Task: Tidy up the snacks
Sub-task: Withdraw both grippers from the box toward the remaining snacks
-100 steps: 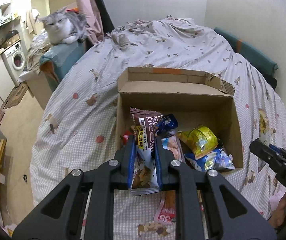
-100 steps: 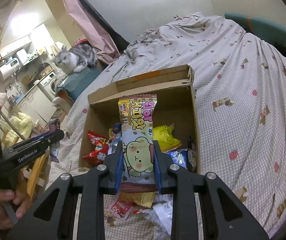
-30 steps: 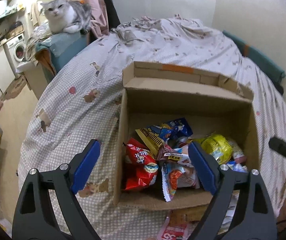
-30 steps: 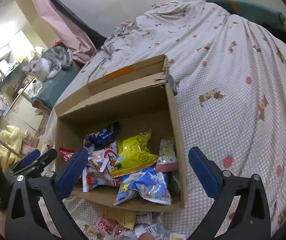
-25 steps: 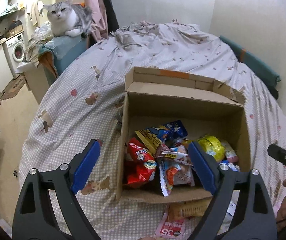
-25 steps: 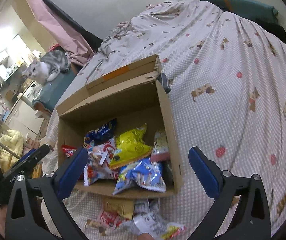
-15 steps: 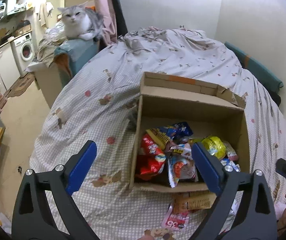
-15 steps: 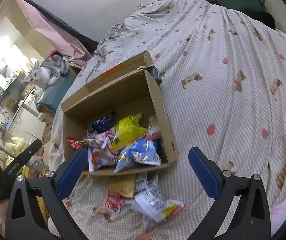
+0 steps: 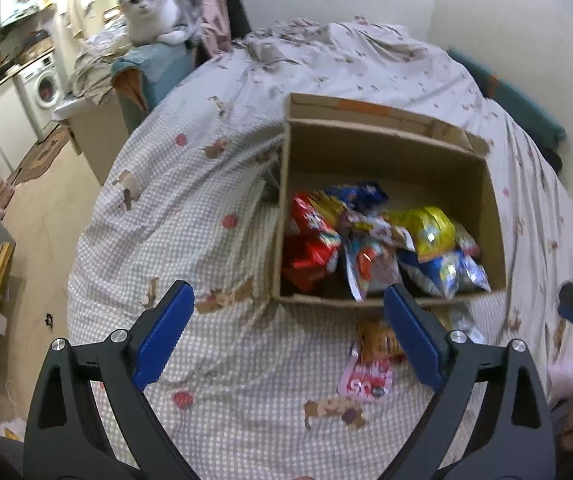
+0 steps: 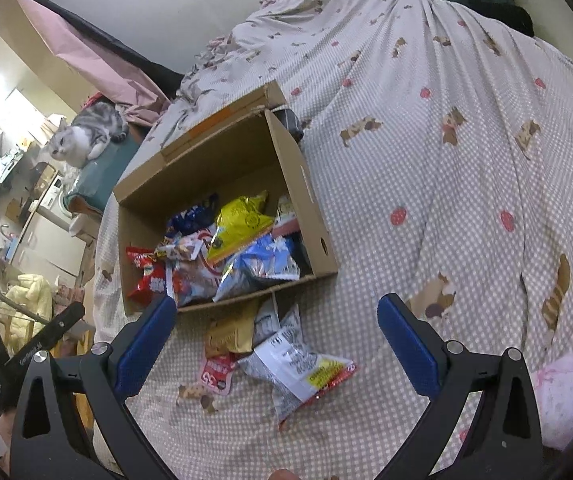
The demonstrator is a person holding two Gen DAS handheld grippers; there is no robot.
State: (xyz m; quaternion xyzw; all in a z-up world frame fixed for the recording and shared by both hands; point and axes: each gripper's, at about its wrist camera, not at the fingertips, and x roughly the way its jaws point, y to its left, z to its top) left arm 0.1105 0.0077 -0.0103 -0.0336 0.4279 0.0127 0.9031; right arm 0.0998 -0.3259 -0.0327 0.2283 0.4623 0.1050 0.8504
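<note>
On my far left a grey-and-white cat point(image 9: 151, 20) lies on a teal cushion beside the bed, well apart from the work. My left gripper point(image 9: 288, 334) hangs above the checked bedspread point(image 9: 190, 200) with its blue pads spread wide and nothing between them. Ahead of it the cardboard box point(image 9: 382, 160) sits open on the bed, flaps up. Inside, from left to right, I see a red packet point(image 9: 310, 240), a blue packet point(image 9: 360, 194) toward the back, a white-and-orange packet point(image 9: 370, 268), a yellow bag point(image 9: 432, 232) and a blue-and-white bag point(image 9: 446, 274), all piled loosely against each other. Just in front of the box, loose on the bedspread, lie a tan packet point(image 10: 228, 334), a pink packet point(image 10: 218, 374) and a white packet with a yellow label point(image 10: 300, 372). My right gripper point(image 10: 276, 344) hovers over these loose packets, pads wide apart too, empty.
</note>
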